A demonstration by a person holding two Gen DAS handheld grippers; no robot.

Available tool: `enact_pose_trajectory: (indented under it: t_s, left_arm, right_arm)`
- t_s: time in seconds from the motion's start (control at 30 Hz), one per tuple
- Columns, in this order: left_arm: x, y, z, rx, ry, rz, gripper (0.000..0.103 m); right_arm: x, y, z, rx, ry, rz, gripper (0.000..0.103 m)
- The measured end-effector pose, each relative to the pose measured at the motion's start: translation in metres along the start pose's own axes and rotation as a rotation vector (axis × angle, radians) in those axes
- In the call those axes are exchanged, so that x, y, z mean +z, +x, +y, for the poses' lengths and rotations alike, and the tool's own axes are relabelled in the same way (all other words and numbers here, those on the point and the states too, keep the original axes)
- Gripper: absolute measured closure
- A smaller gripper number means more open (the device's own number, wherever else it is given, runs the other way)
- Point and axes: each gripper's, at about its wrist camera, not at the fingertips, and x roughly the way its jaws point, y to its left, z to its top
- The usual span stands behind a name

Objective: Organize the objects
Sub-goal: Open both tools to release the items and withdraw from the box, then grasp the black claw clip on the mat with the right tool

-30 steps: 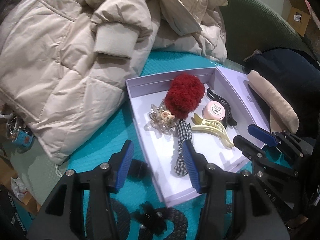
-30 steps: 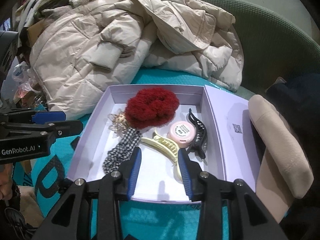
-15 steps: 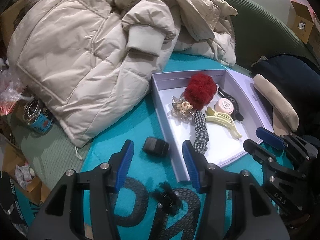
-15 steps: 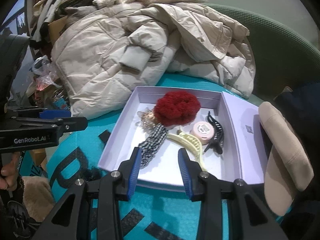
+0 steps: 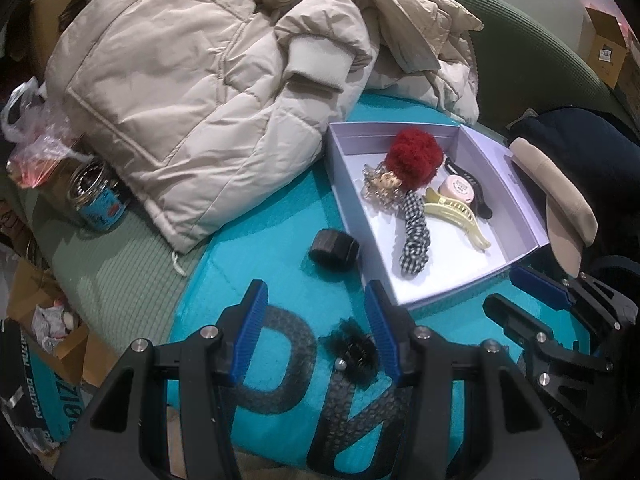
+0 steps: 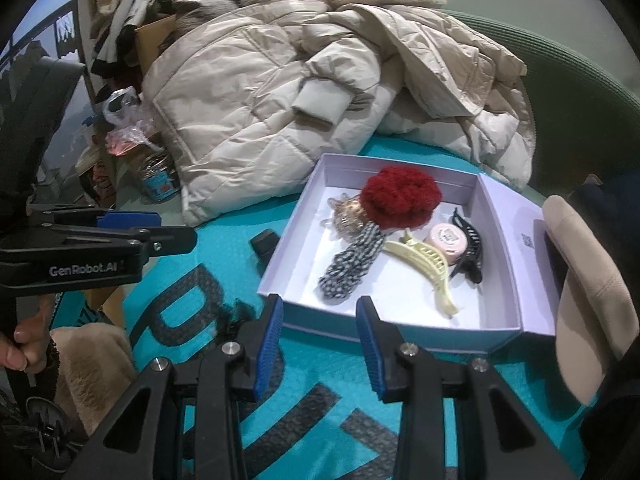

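Left wrist view: the left gripper (image 5: 316, 322) fills the lower centre of the frame, its blue-padded jaws partly apart and holding nothing. Between the pads, low down, a black frilly hair clip (image 5: 354, 350) lies on the teal mat (image 5: 256, 232). Above it, just left of the box, sits a black hair band (image 5: 334, 249). The lavender box (image 5: 516, 204) occupies centre right and holds a red scrunchie (image 5: 415, 158), a gold clip (image 5: 382, 186), a checked scrunchie (image 5: 414, 236), a yellow claw clip (image 5: 456, 216), a pink tin (image 5: 456, 189) and a black claw clip (image 5: 474, 188). The right gripper (image 5: 516, 294) enters at lower right, jaws partly apart and empty. A beige puffer jacket (image 5: 200, 80) covers the upper left.

Right wrist view: the right gripper (image 6: 320, 334) stands at bottom centre, jaws partly apart, nothing between them, in front of the box's (image 6: 508, 240) near wall. The same six items lie inside, the red scrunchie (image 6: 400, 196) at the far end. The black hair band (image 6: 265, 245) rests on the mat (image 6: 224, 248) left of the box; the frilly clip (image 6: 234, 318) is blurred at lower left of centre. The left gripper (image 6: 170, 228) reaches in from the left edge, held by a hand (image 6: 24, 346).
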Motion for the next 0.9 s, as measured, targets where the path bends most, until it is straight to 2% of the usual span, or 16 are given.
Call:
enact_pose_trajectory:
  t_s: [0.63,0.9]
  left_arm:
    - [-0.049,0.002,0.037,0.031,-0.069,0.050,0.054]
    - [-0.058,0.015,0.051,0.032,-0.097,0.071,0.054]
  right_arm:
    - [-0.027,0.026,0.048,0.160,-0.062,0.070,0.066]
    - [-0.032,0.051,0.057,0.185,-0.066,0.115,0.066]
